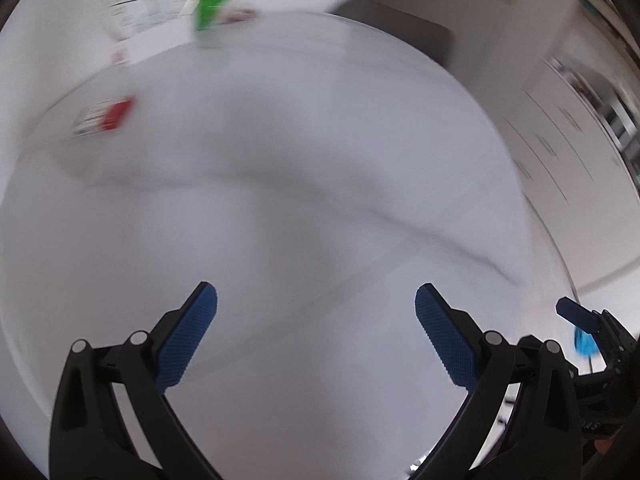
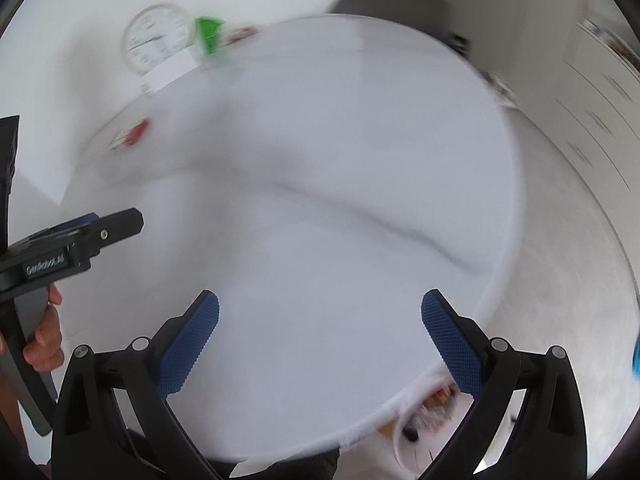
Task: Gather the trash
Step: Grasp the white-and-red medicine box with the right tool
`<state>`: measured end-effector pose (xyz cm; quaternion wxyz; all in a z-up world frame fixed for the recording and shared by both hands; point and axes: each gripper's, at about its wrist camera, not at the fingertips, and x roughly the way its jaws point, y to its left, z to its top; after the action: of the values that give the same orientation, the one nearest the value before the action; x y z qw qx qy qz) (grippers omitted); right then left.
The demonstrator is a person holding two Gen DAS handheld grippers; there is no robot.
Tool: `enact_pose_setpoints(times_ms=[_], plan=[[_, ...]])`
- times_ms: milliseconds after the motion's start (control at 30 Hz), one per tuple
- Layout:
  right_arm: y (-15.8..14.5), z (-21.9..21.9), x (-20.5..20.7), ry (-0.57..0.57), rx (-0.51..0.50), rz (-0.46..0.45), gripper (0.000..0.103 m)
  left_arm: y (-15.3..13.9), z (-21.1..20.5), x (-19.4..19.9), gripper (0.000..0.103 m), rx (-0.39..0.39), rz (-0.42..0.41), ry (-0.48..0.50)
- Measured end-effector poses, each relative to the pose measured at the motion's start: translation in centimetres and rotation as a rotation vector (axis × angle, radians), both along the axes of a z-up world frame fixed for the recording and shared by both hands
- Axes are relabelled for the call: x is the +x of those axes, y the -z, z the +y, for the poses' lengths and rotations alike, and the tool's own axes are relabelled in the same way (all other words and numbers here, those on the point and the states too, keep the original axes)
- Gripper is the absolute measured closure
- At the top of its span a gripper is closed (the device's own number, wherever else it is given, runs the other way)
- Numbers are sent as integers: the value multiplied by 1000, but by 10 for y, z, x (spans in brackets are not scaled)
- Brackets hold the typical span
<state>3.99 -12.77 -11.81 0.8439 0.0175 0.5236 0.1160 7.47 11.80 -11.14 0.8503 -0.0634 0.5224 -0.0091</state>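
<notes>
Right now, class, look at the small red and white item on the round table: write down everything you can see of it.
The red and white packet lies flat on the white round table, near its far left rim, and it looks like a small wrapper or carton. One end is red, the other white with dark print too blurred to read. Nothing touches it; both grippers are far off with jaws open. In the right wrist view it shows smaller, below the white dial scale.

Both wrist cameras look down and forward from close above the round white table [image 1: 320, 160], sharing its far-left clutter
</notes>
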Motion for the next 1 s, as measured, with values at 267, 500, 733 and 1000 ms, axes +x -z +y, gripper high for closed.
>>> enact_pose_setpoints(times_ms=[267,500,733,1000], plan=[[10,211,128,-455,6,1,3,3,174,43,8,115,-3,-287],[43,396,236,-767,-36,34,3,27,279,69,8,153,30,-412],[90,536,297,-1039,-198,0,3,54,343,83,8,105,51,-526],[122,602,333,-1163,-281,29,3,66,366,87,8,74,46,-557]])
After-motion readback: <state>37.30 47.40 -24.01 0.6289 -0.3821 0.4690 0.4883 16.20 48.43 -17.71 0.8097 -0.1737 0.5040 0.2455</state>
